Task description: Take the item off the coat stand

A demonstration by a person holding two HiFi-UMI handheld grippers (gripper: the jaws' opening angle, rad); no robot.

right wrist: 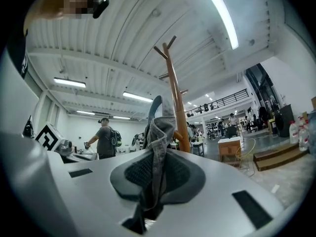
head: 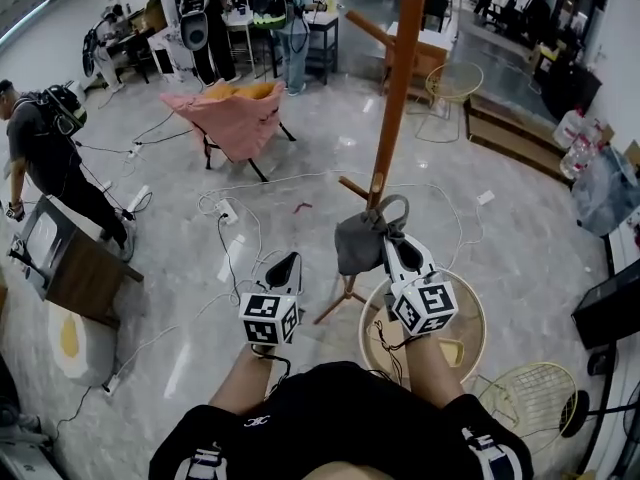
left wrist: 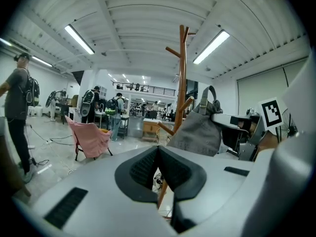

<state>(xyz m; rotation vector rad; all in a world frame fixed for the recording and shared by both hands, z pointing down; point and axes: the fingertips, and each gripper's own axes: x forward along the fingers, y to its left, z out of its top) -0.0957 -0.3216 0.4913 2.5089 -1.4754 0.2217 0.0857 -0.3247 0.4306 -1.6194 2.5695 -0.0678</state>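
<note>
A tall wooden coat stand (head: 398,78) rises in front of me. A grey fabric bag (head: 357,244) with a looped strap (head: 396,206) hangs close against its pole, beside a low peg. I cannot tell whether the strap still rests on a peg. My right gripper (head: 389,232) is shut on the bag's upper edge; in the right gripper view the grey cloth (right wrist: 157,147) is pinched between the pads, with the stand (right wrist: 175,102) behind. My left gripper (head: 285,262) hovers left of the bag, shut and empty (left wrist: 159,154). Its view shows the bag (left wrist: 196,132) and stand (left wrist: 181,78).
A pink folding chair (head: 236,118) stands further back on the left. Round wicker tables (head: 468,320) and a wire chair (head: 532,396) sit at my right. Cables (head: 230,214) trail over the floor. A person (head: 45,158) stands by a wooden table (head: 82,268) at left; others work at the back.
</note>
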